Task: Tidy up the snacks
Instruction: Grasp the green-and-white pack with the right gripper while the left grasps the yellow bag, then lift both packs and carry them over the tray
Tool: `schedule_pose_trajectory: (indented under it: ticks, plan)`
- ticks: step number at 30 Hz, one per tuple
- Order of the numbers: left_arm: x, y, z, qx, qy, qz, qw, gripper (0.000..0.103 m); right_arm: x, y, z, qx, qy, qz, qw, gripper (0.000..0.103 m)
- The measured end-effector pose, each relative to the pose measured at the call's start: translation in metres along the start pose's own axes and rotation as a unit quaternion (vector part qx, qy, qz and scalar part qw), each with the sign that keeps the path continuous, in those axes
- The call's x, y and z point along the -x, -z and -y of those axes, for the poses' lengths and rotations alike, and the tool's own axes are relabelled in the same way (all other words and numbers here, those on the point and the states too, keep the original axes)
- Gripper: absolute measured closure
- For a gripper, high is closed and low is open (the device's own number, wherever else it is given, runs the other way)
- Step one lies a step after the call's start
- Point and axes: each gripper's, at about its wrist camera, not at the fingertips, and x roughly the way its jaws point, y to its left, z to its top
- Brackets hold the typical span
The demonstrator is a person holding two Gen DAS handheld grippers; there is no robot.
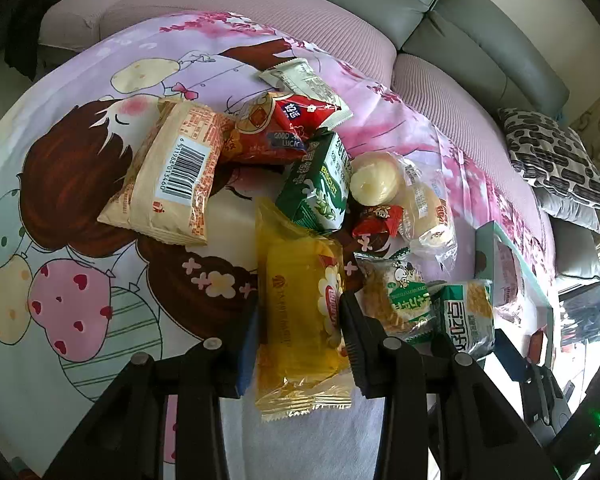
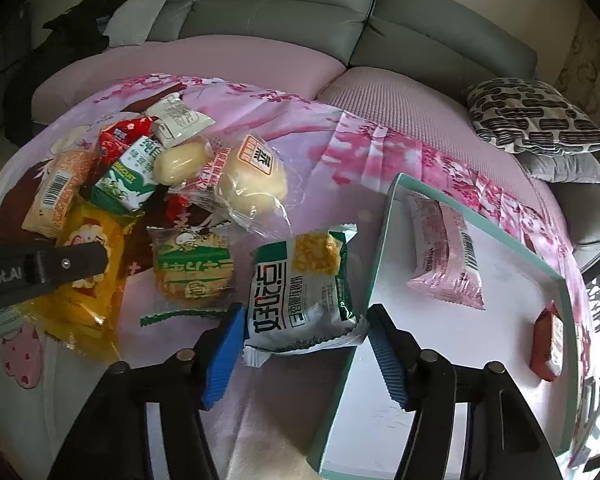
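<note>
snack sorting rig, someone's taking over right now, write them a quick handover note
Left gripper: shut on the yellow packet, at the near edge of the pile.
Right gripper: jaws either side of the green-and-white packet, which lies beside the tray; pads not clearly pressing yet, so count it as not gripped.
Tray, teal-rimmed: holds a pink packet and a red packet at its far right edge.
Left to do: the two packets at the grippers, plus the pile on the printed cloth, including the barcode packet, green biscuit pack and wrapped buns.
</note>
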Motion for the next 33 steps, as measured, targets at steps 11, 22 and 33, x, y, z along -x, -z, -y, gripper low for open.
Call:
schedule_pose_trajectory:
  ticks: [11,22,33]
  plan:
    - [0.000,0.000,-0.001,0.004,-0.001,0.002,1.0000,0.063,0.003,-0.001,0.005,-0.015,-0.008,0.003,1.000,0.043]
    - [0.008,-0.001,-0.003,0.009,0.004,0.015,0.9998,0.066,0.015,-0.004,0.012,-0.029,-0.013,0.019,0.999,0.046]
    - [0.030,-0.005,-0.003,0.010,0.016,0.045,0.9988,0.067,0.034,-0.008,0.017,-0.038,-0.017,0.045,0.998,0.046]
